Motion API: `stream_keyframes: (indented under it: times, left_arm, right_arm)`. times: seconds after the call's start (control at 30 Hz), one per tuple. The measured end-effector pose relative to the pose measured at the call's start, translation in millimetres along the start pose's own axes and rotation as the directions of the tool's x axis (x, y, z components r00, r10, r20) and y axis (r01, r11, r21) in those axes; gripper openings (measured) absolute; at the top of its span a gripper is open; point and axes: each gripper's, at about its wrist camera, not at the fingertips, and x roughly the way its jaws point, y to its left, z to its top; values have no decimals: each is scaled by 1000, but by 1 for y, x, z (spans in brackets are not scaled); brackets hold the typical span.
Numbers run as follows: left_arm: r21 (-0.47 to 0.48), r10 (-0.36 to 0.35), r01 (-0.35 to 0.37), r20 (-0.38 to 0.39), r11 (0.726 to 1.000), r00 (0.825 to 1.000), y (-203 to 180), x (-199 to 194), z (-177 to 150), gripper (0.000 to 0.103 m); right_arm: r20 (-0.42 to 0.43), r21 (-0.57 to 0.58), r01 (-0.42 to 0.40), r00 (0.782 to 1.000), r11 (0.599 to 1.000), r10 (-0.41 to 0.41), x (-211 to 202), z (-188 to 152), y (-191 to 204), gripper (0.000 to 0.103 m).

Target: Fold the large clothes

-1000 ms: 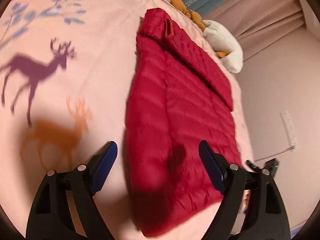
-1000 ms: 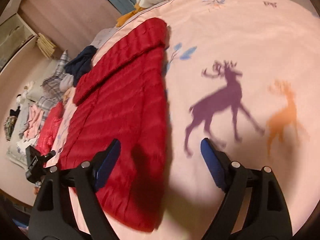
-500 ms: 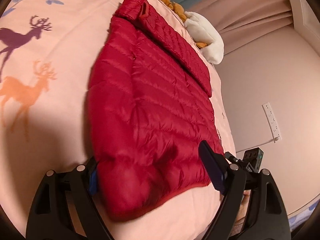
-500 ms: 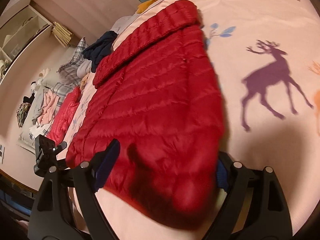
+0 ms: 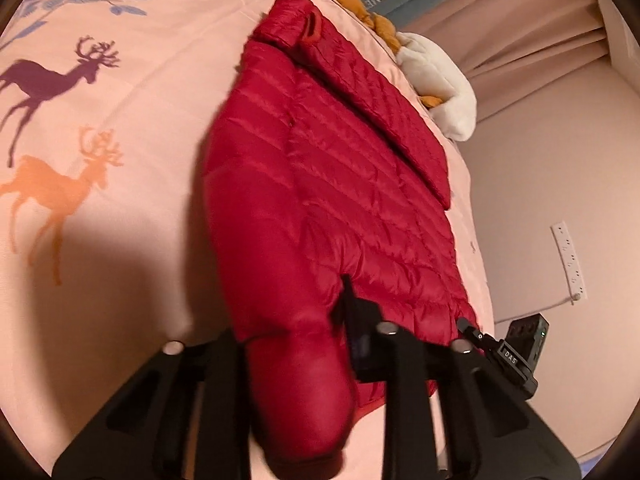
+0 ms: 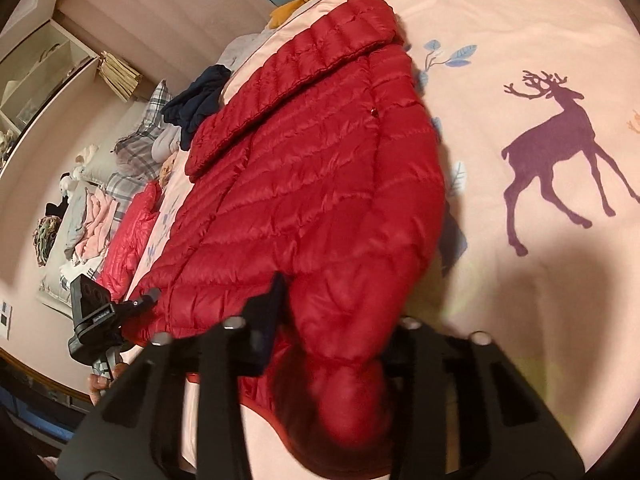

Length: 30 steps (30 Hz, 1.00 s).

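A red quilted puffer jacket (image 5: 328, 168) (image 6: 312, 168) lies flat on a pink bed cover (image 5: 132, 92) (image 6: 520, 40) printed with deer, collar at the far end. My left gripper (image 5: 292, 332) has the near left corner of the hem bunched between its fingers. Its jaws are closing and its right finger (image 5: 352, 312) digs into the fabric. My right gripper (image 6: 336, 320) has the near right corner of the hem, jaws closing, with the padding bulging out between them. Its right fingertip is hidden behind the jacket.
A white and orange plush toy (image 5: 436, 76) lies past the collar by the curtain. A dark blue garment (image 6: 200, 100) and piled clothes (image 6: 92, 216) lie along the bed's left side. A black device on a mount (image 5: 520, 352) (image 6: 92, 312) shows at the hem's far corner.
Both grippers slid forward until the jacket's hem corners lay between their open fingers, then the fingers came together on the fabric, which now bunches up between them.
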Motion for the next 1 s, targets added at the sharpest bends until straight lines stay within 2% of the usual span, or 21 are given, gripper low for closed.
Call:
stream_keyframes:
  times: [0.07, 0.13, 0.47, 1.0]
  left_arm:
    - [23, 21, -22, 17, 999, 1000, -6, -3, 0, 16]
    - [67, 57, -59, 37, 996, 998, -17, -7, 0, 14]
    - [240, 174, -198, 119, 950, 978, -64, -29, -5, 13]
    - [345, 206, -250, 158, 905, 966, -98, -52, -20, 13]
  right_arm:
    - [16, -19, -5, 1000, 1000, 5, -1, -1, 5, 17]
    - [34, -42, -5, 999, 999, 6, -4, 0, 13, 15]
    - [77, -73, -35, 996, 997, 41, -22, 0, 26, 13]
    - [103, -112, -102, 988, 988, 114, -58, -8, 39, 13]
